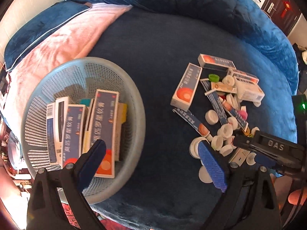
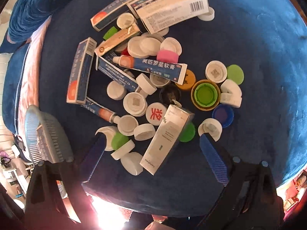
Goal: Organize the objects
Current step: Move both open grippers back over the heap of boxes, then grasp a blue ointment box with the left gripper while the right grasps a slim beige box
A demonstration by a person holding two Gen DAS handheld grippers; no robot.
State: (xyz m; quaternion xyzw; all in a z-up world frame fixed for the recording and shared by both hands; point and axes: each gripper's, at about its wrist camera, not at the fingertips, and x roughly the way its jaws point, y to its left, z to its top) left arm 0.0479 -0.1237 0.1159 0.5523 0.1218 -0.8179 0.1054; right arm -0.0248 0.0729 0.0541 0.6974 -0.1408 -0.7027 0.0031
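A pale blue mesh basket [image 1: 132, 95] on the dark blue bed cover holds several blue-and-white medicine boxes [image 1: 104, 118] standing on end. To its right lies a pile of boxes [image 1: 186, 86], ointment tubes [image 1: 193, 121] and bottle caps [image 1: 212, 116]. My left gripper [image 1: 153, 149] is open above the cover between basket and pile, nothing in it. In the right wrist view the pile fills the middle: a grey-white box [image 2: 167, 138], a blue tube [image 2: 153, 67], white caps [image 2: 134, 101], green caps [image 2: 205, 94]. My right gripper [image 2: 153, 143] is open just above the grey-white box.
A pink blanket [image 1: 63, 44] and blue pillows [image 1: 38, 30] lie beyond the basket. A bunched blue quilt [image 1: 211, 5] lies at the far side. The right gripper's body [image 1: 272, 147] reaches into the left wrist view over the pile. The basket [image 2: 46, 132] sits left in the right wrist view.
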